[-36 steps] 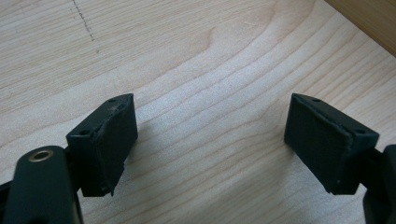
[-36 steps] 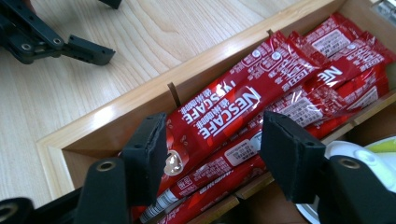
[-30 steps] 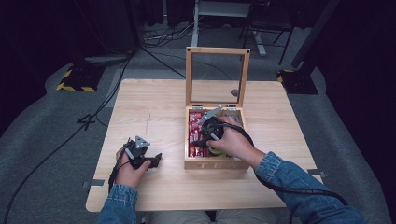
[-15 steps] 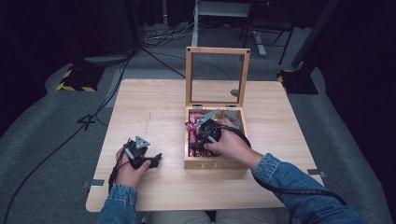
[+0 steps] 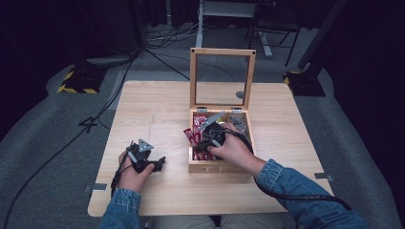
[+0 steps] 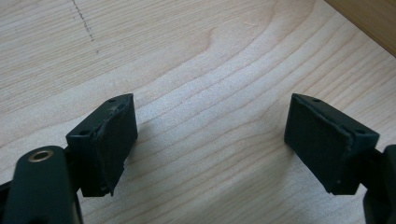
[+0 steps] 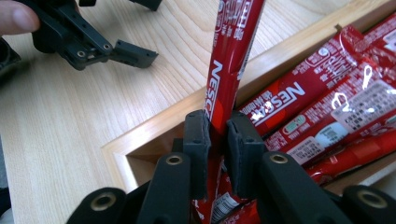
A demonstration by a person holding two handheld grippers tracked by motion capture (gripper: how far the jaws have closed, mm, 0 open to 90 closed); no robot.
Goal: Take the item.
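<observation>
Our right claw point(image 7: 217, 140) pinches a red Nescafé stick sachet point(image 7: 231, 56) over the near-left corner of the wooden box point(image 5: 217, 167). Its jaws have just been closing, and the sachet now stands upright between the two pads, its upper end rising past the box's rim toward the bare tabletop point(image 5: 157, 105). More red sachets point(image 7: 327, 107) lie crosswise in the compartment behind it. From above, we see our right hand point(image 5: 234, 150) reaching into the box, whose glass-paned lid point(image 5: 222, 78) stands open at the back, with darker packets point(image 5: 239, 123) in the right-hand compartment. Our left claw point(image 6: 210, 140) rests low on the tabletop, well to the left of the box, spread wide with nothing but wood grain between its pads. Our left hand point(image 5: 131, 171) holds it near the table's front edge.
</observation>
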